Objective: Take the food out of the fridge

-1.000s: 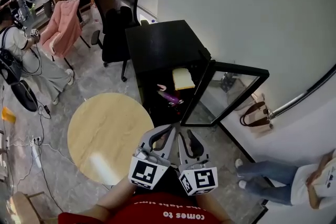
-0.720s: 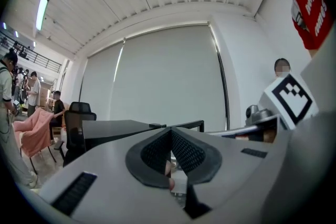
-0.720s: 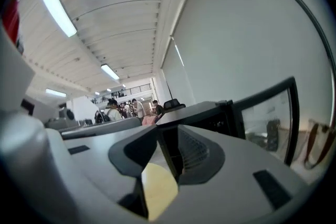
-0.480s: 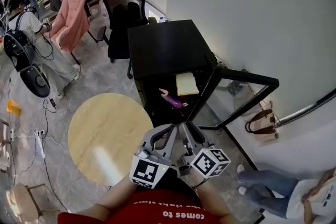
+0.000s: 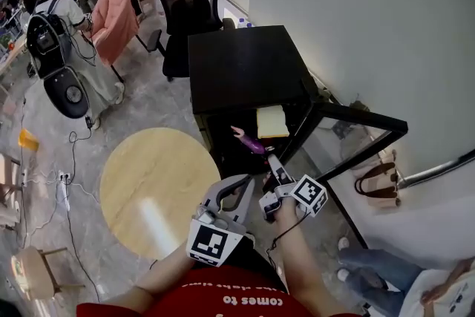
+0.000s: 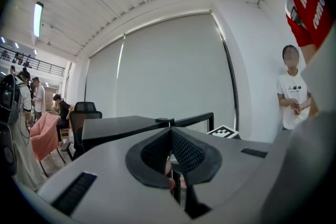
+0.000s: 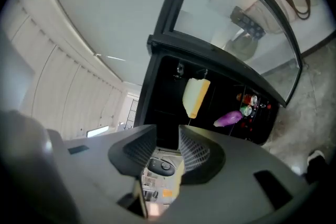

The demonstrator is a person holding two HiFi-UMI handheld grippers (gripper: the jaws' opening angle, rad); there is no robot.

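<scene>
Facing the boxy black fridge (image 5: 249, 67), ribbed right tongs (image 7: 167, 138) have just been opening, empty; left tongs (image 6: 169, 131) pinched together.

I count, ahead of left gripper (image 5: 245, 180): one fridge (image 5: 245, 63), one yellow food piece (image 5: 272, 121), one purple food piece (image 5: 251, 143) inside. Left of gripper: one round tabletop (image 5: 148, 182). Farther beyond: one black chair (image 5: 189, 0), one pink-draped chair (image 5: 115, 15).

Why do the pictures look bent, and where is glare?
Head view: the wide lens bows straight edges; a bright streak of glare lies on the round table. Right gripper view: dark rounded corners; the fridge is black inside.
</scene>
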